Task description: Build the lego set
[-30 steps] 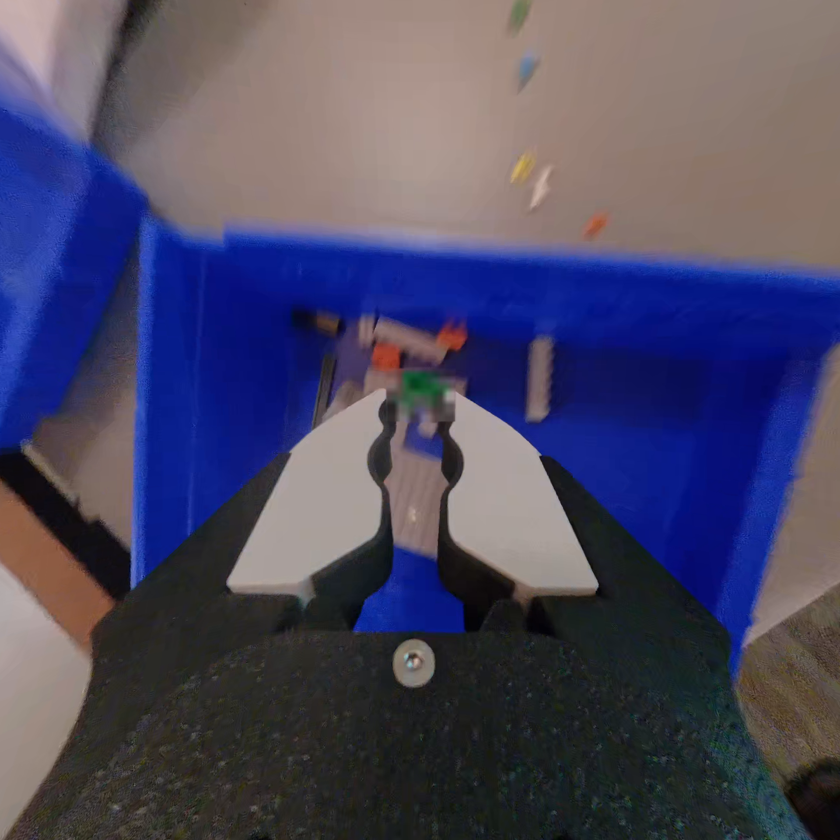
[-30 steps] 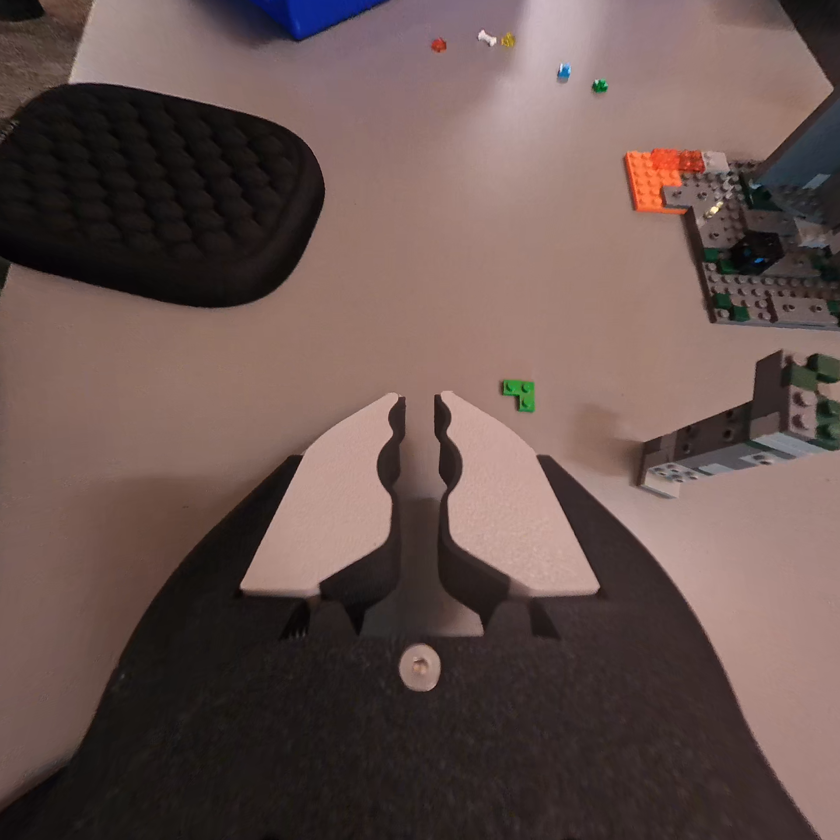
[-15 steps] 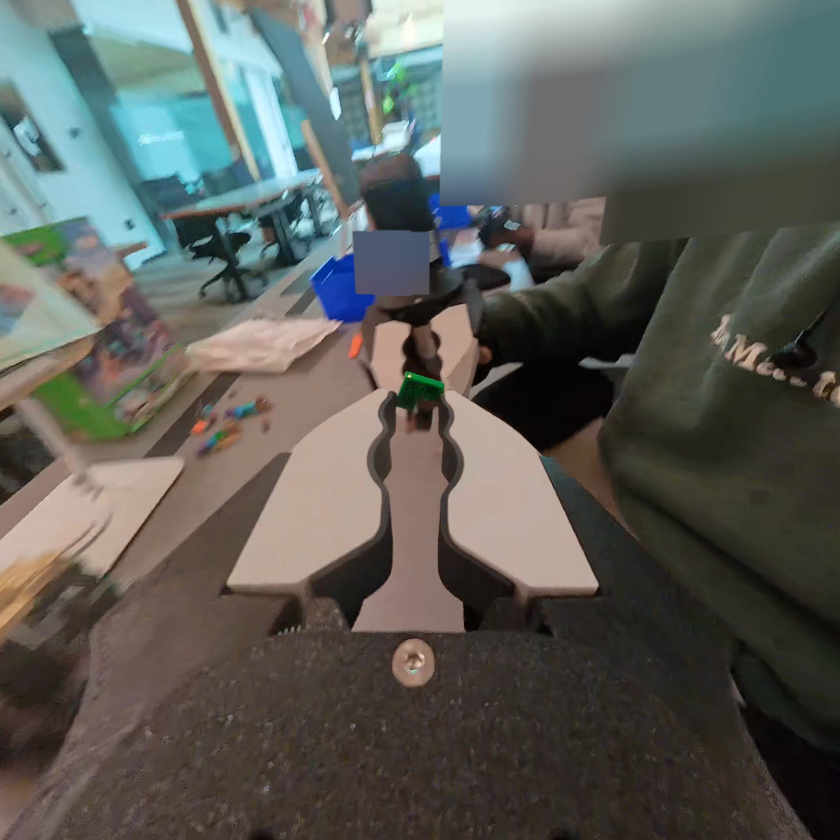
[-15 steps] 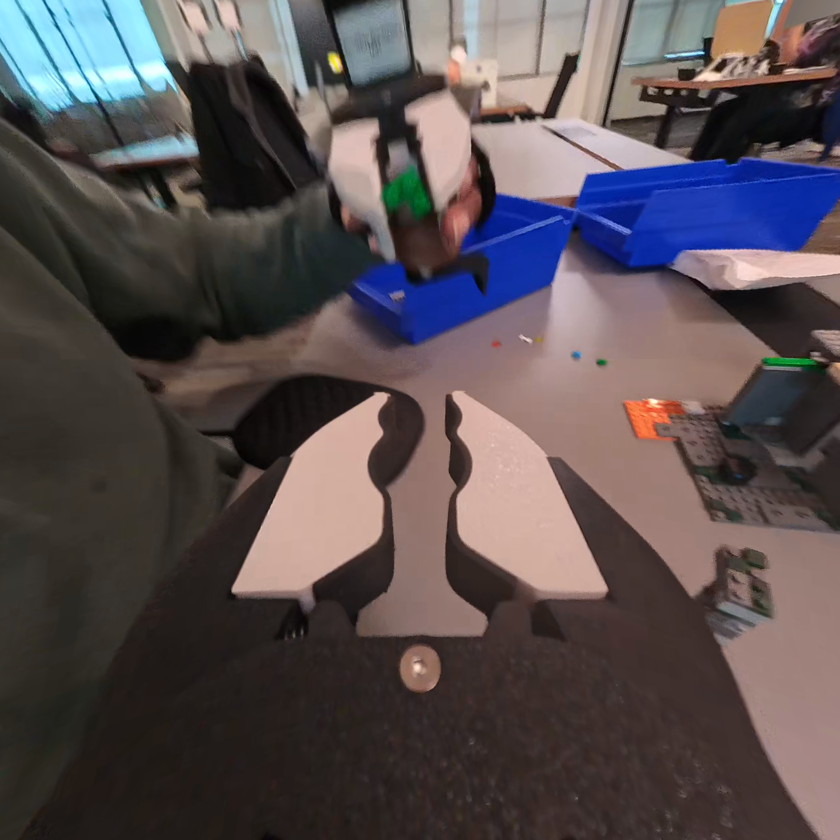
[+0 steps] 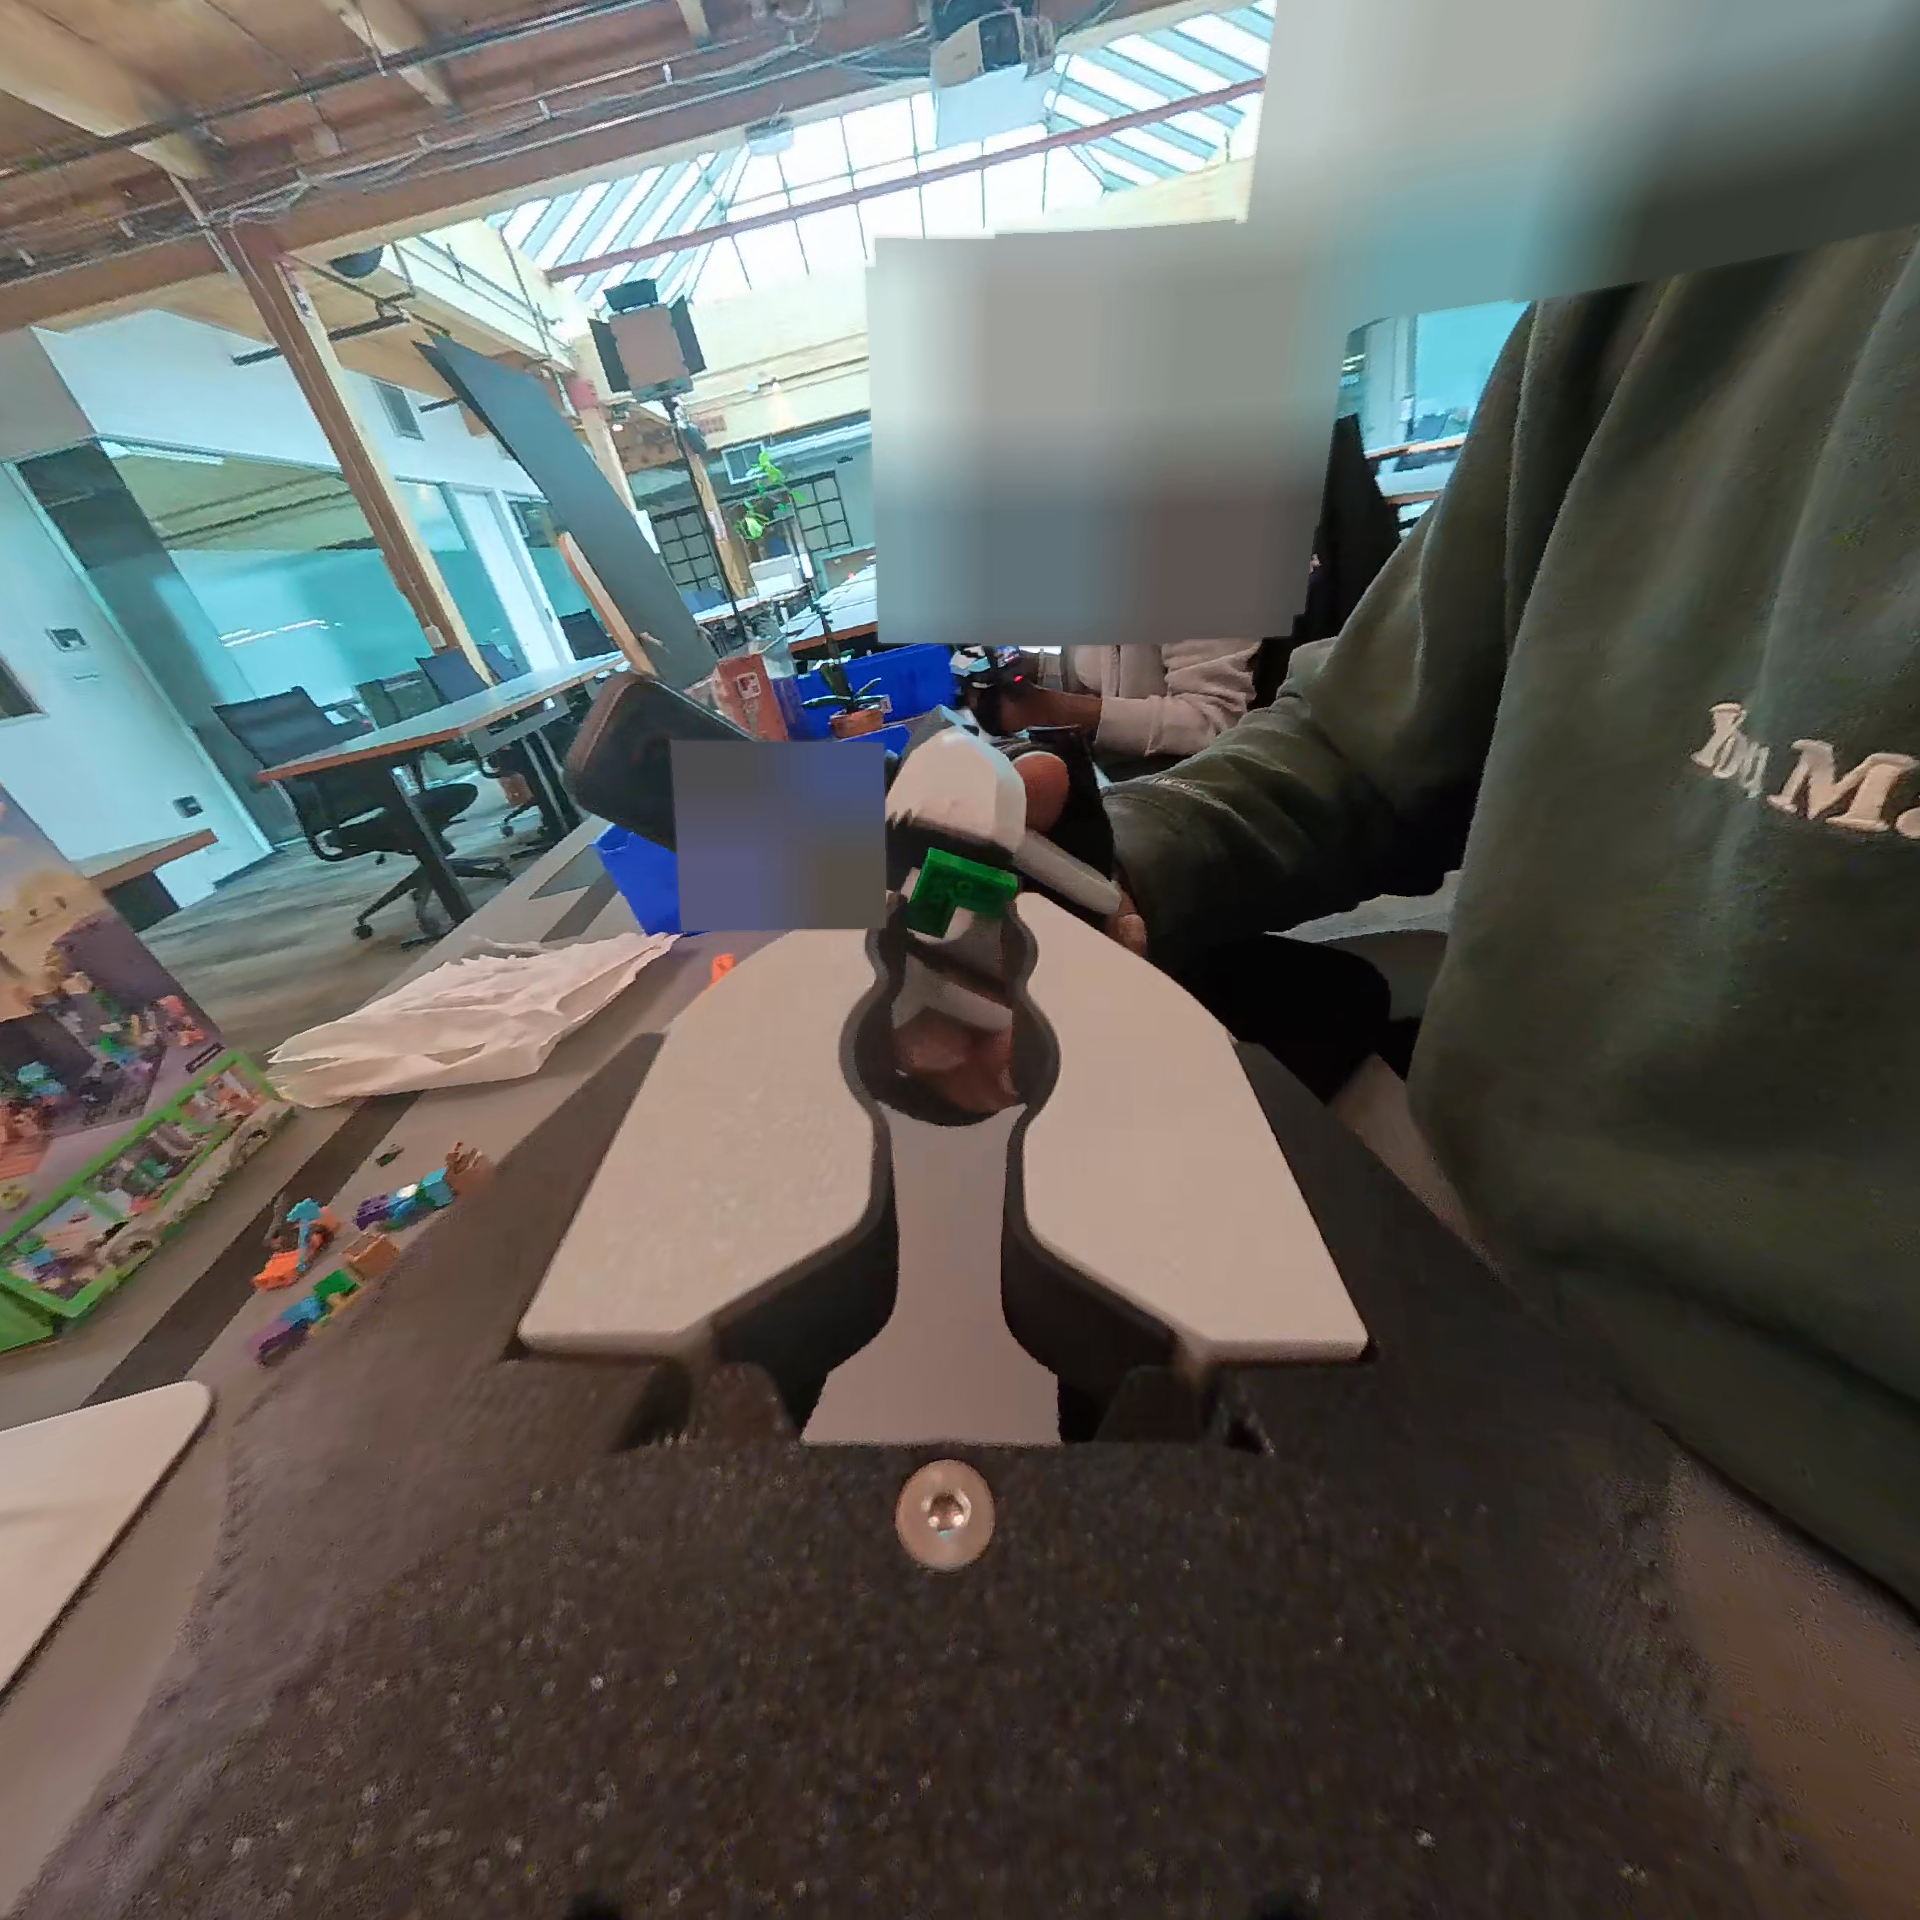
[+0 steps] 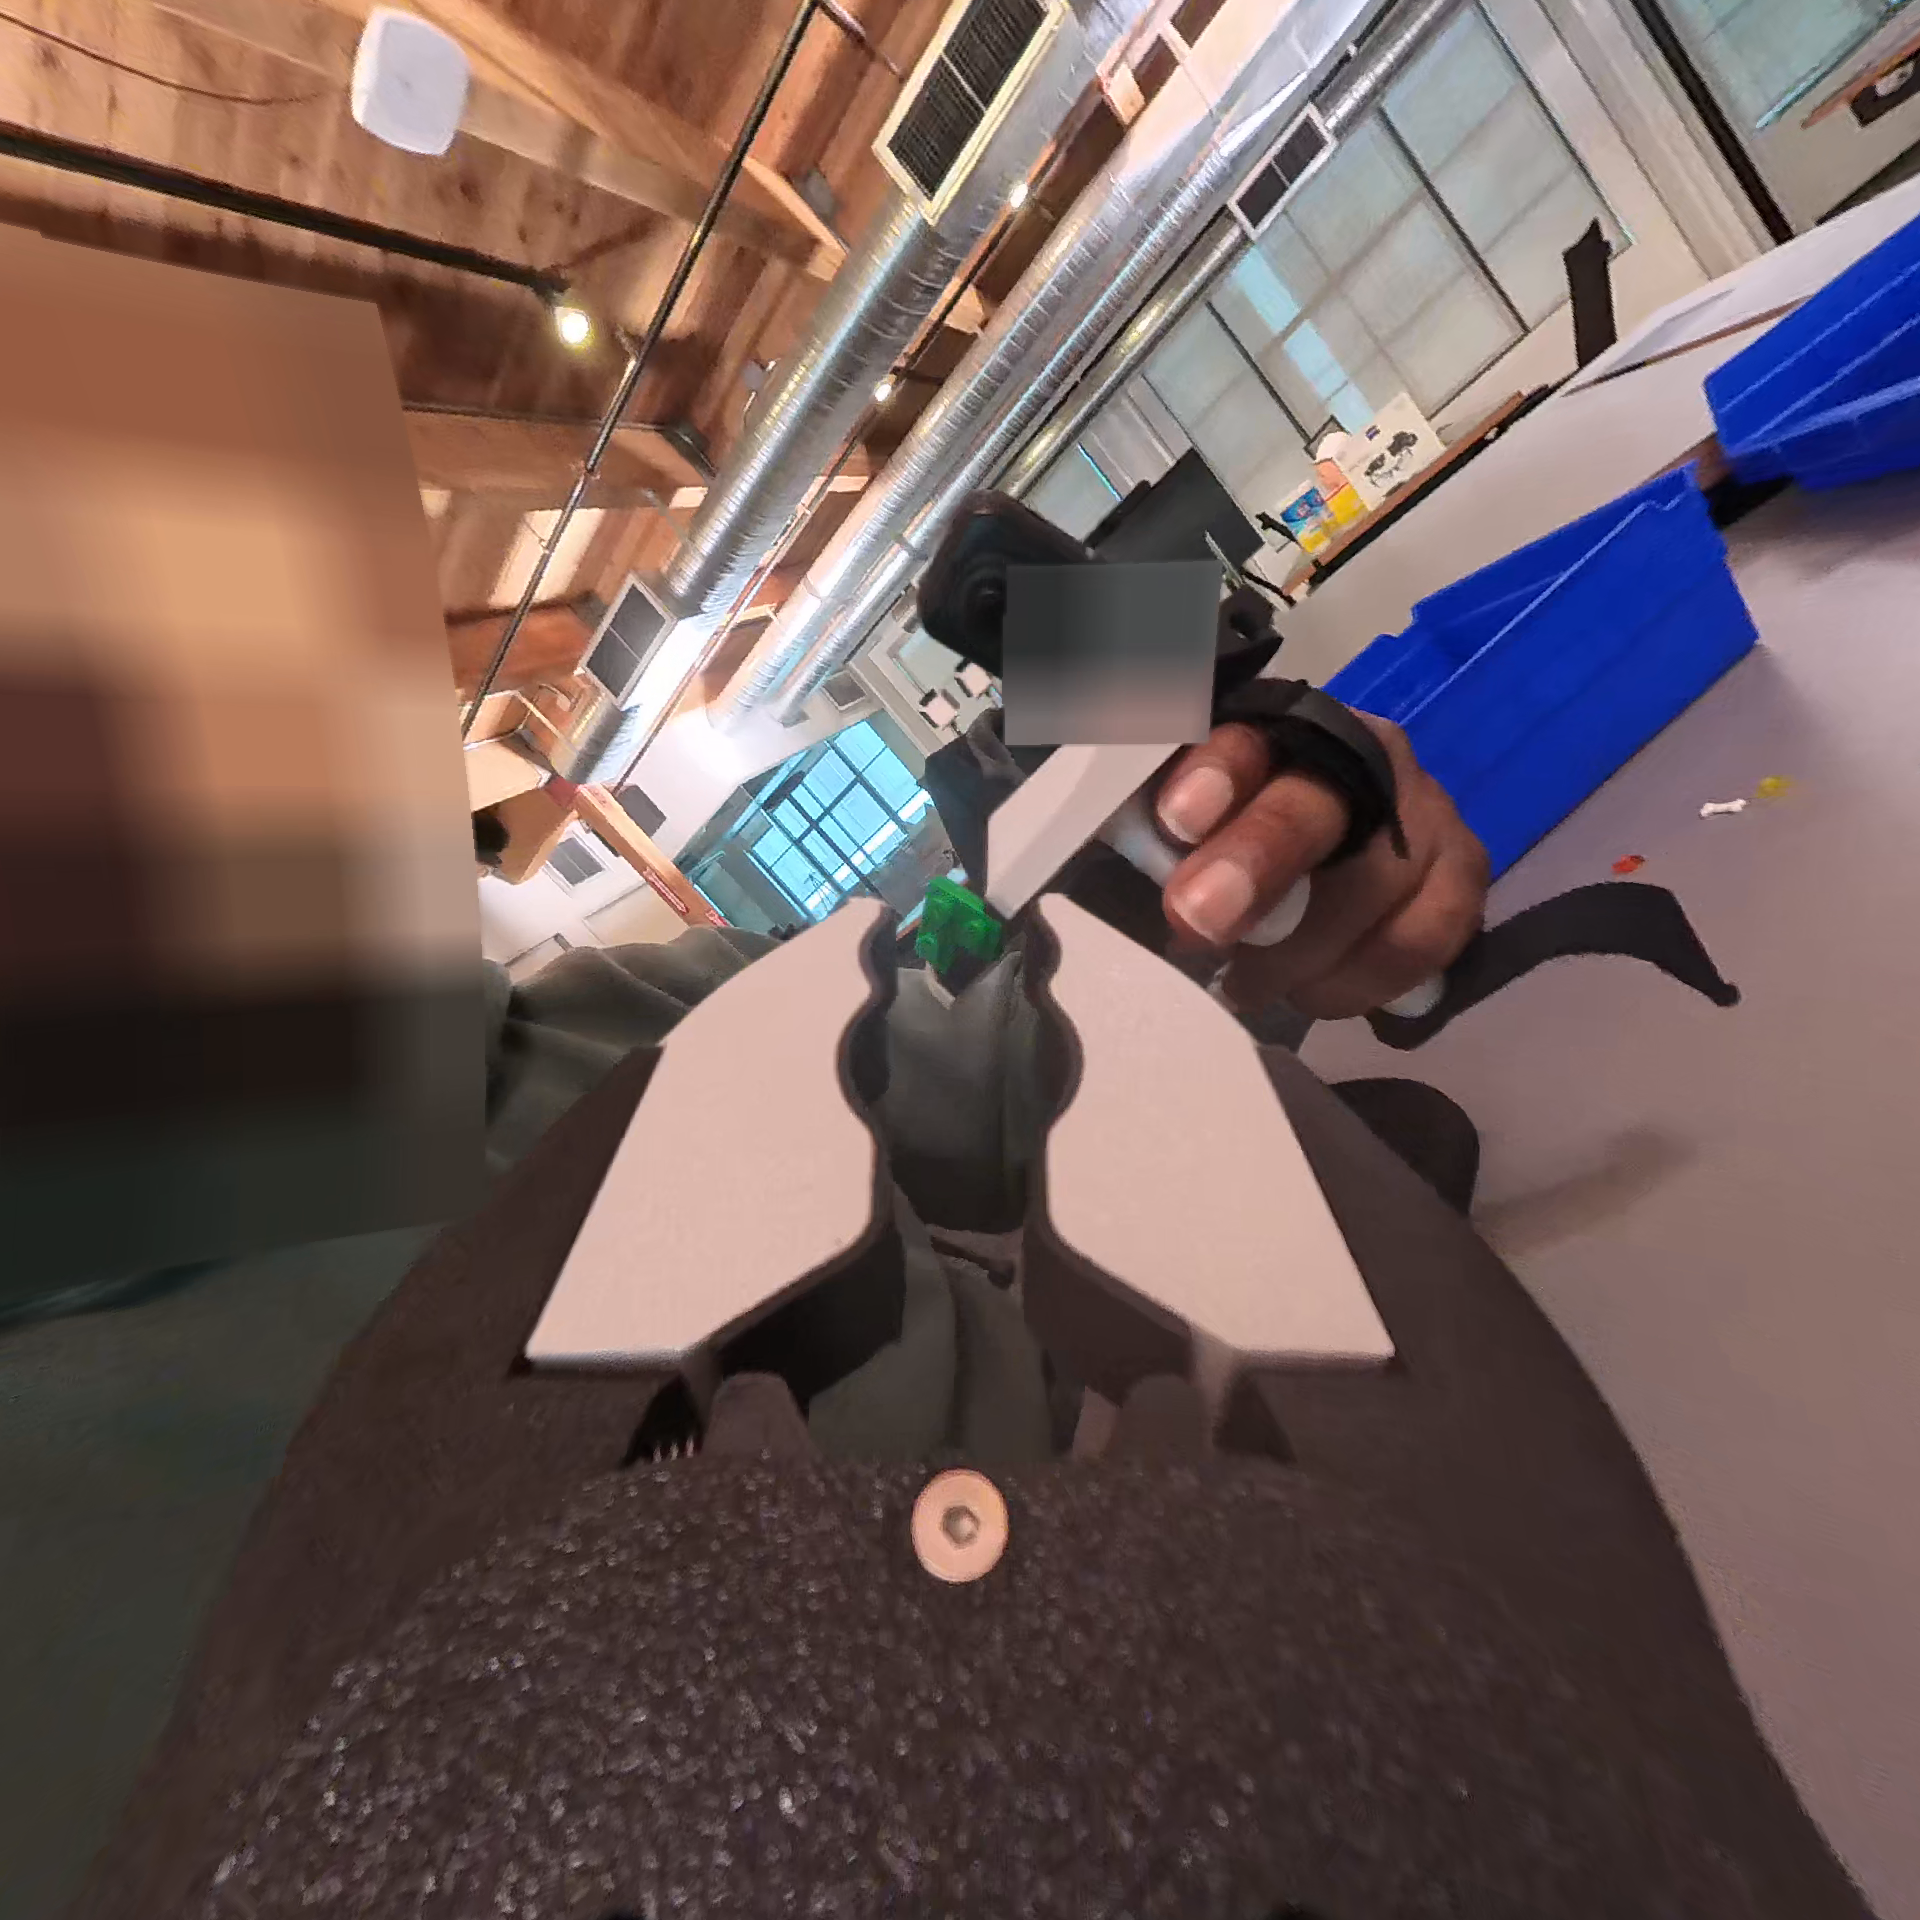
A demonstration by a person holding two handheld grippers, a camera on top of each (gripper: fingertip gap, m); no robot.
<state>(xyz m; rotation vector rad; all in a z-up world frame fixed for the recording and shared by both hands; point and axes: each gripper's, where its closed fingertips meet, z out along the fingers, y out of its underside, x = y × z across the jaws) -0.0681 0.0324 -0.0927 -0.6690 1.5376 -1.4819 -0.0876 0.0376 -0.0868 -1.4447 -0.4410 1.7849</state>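
Observation:
A small green L-shaped lego plate [image 5: 956, 891] is pinched at the tips of my left gripper [image 5: 951, 935], held up in the air in front of the person's chest. My right gripper [image 6: 958, 920] faces it, and its open fingertips stand on either side of the same green plate [image 6: 951, 927]. I cannot tell whether they touch it. In the right wrist view a hand holds the left gripper, and one of its white fingers [image 6: 1070, 821] points down-left to the plate. In the left wrist view the right gripper's white finger [image 5: 956, 790] shows just beyond the plate.
Two blue bins [image 6: 1558, 665] [image 6: 1829, 416] stand on the grey table [image 6: 1714, 1247], with tiny loose pieces [image 6: 1725, 805] beside them. A lego box [image 5: 114, 1143], a white paper bag [image 5: 468, 1008] and several colourful pieces [image 5: 343, 1236] lie to the left. A green sweatshirt [image 5: 1662, 831] fills the right.
My left gripper lifted the green plate out of the blue bin and turned up to face the right one. My right gripper rose from the table, opened wider and closed in on the plate.

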